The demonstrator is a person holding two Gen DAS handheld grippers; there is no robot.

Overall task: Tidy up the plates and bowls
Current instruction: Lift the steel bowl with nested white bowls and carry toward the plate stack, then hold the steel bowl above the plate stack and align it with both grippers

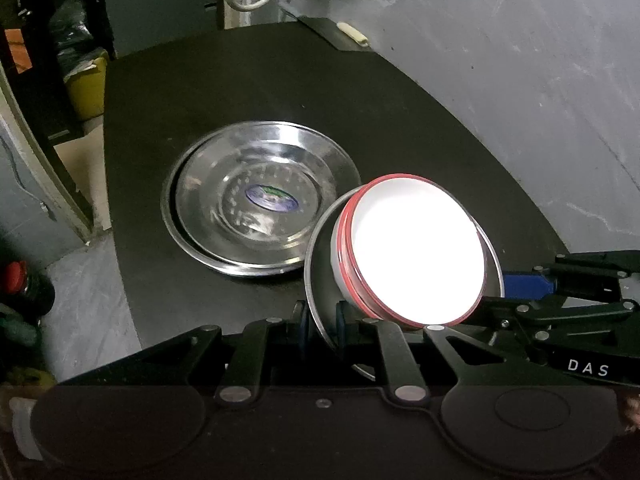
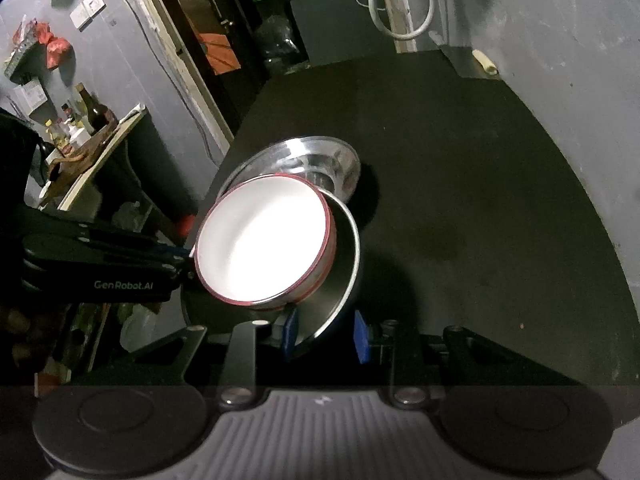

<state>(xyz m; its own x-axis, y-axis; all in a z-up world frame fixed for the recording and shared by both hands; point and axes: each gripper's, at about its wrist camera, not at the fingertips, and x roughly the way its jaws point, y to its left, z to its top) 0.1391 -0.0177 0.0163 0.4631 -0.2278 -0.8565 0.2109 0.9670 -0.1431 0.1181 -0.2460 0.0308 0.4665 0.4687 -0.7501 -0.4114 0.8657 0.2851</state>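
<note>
Both hand-held grippers share one load. In the left wrist view the left hand-held gripper (image 1: pixel 322 316), at lower centre, pinches the near rim of a steel bowl (image 1: pixel 320 280) between its blue pads. A white bowl with a red rim (image 1: pixel 412 252) sits nested inside the steel bowl, tilted, at right of centre. The right hand-held gripper (image 2: pixel 326 332), low in the middle of the right wrist view, has its blue pads on either side of the same steel rim and appears pressed onto it, though contact at the right-hand pad is hard to confirm.

The pair of bowls seems to be held above the black desk (image 1: pixel 400 120), its edge overlapping the stack of steel plates (image 1: pixel 256 200) that lies flat at the centre of the left wrist view. A sticker (image 1: pixel 272 198) marks the middle of the top plate.

The step in hand looks like carrying the nested bowls to the plate stack. The next move likely calls for both grippers to travel together, level the bowls so the white one does not slide, centre them over the plates, lower, and only then spread the fingers.
</note>
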